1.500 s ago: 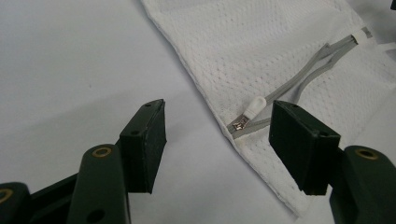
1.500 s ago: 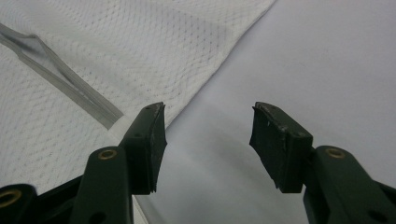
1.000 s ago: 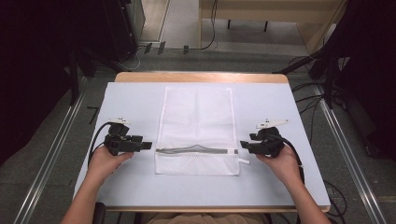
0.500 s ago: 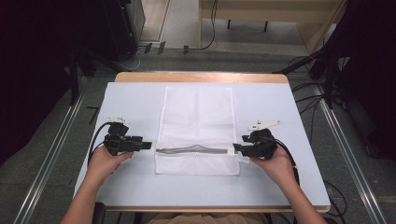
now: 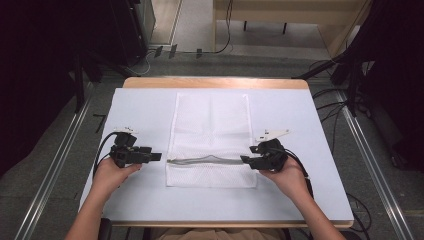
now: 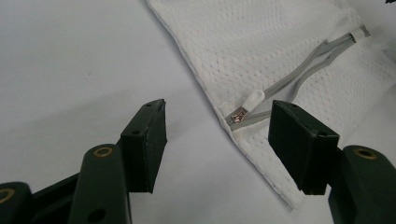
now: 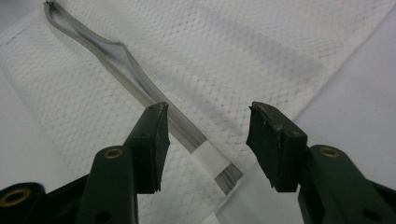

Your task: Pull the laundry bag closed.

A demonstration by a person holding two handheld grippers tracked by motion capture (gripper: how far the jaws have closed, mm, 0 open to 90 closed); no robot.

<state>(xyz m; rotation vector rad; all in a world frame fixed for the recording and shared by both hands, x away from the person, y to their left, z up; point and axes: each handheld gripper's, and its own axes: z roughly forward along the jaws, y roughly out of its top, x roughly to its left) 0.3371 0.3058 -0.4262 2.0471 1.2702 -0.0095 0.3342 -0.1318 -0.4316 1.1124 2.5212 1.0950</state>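
Note:
A white mesh bag (image 5: 210,125) lies flat in the middle of the white-covered table (image 5: 305,120), with a grey zipper (image 5: 205,161) partly unzipped across its near end. My left gripper (image 5: 156,156) rests just left of the bag and is open. In the left gripper view the bag's corner (image 6: 261,42) and the white zipper pull (image 6: 253,99) lie on the table ahead of the left gripper (image 6: 224,135). My right gripper (image 5: 246,160) hangs open over the bag's right edge. In the right gripper view the zipper's end tab (image 7: 212,158) lies below the gap of the right gripper (image 7: 208,135), untouched.
The table's far wooden edge (image 5: 215,82) shows beyond the cover. Metal floor rails (image 5: 60,165) run along both sides, and cables (image 5: 330,107) trail on the floor at the right. Dark equipment (image 5: 100,35) stands at the back left.
My right gripper has moved left, from beside the bag onto its right edge at the zipper's end. The left gripper has stayed where it was.

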